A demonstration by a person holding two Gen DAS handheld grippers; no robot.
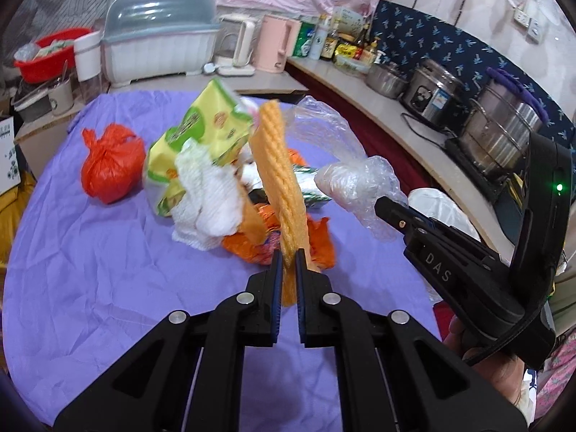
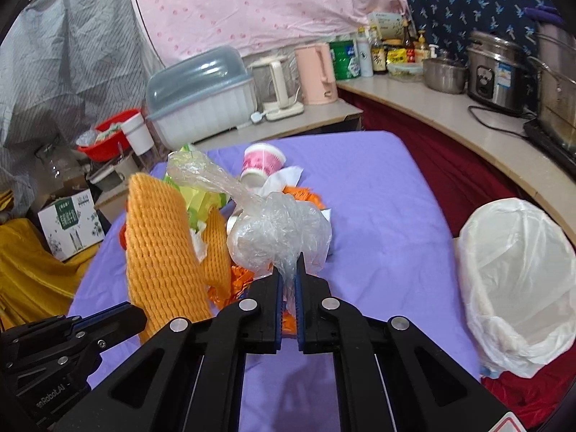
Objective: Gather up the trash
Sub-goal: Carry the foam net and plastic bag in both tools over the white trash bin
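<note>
My left gripper (image 1: 287, 262) is shut on an orange foam net sleeve (image 1: 279, 176) and holds it upright above the purple tablecloth (image 1: 108, 270); the sleeve also shows in the right wrist view (image 2: 162, 252). My right gripper (image 2: 288, 273) is shut on a crumpled clear plastic bag (image 2: 277, 230), seen in the left wrist view too (image 1: 356, 187). Behind lie a yellow-green wrapper (image 1: 205, 129), white tissue (image 1: 208, 201), orange wrappers (image 1: 259, 244), a knotted red bag (image 1: 108, 162) and a tipped paper cup (image 2: 261, 163). A white-lined bin (image 2: 518, 262) stands right of the table.
Behind the table stand a covered dish rack (image 1: 158, 36), a white kettle (image 1: 237, 45), a pink kettle (image 1: 277, 41) and a red basin (image 1: 50, 54). A curved counter (image 2: 450, 115) at right holds pots, a rice cooker (image 2: 496, 72) and bottles. A cardboard box (image 2: 72, 226) sits at left.
</note>
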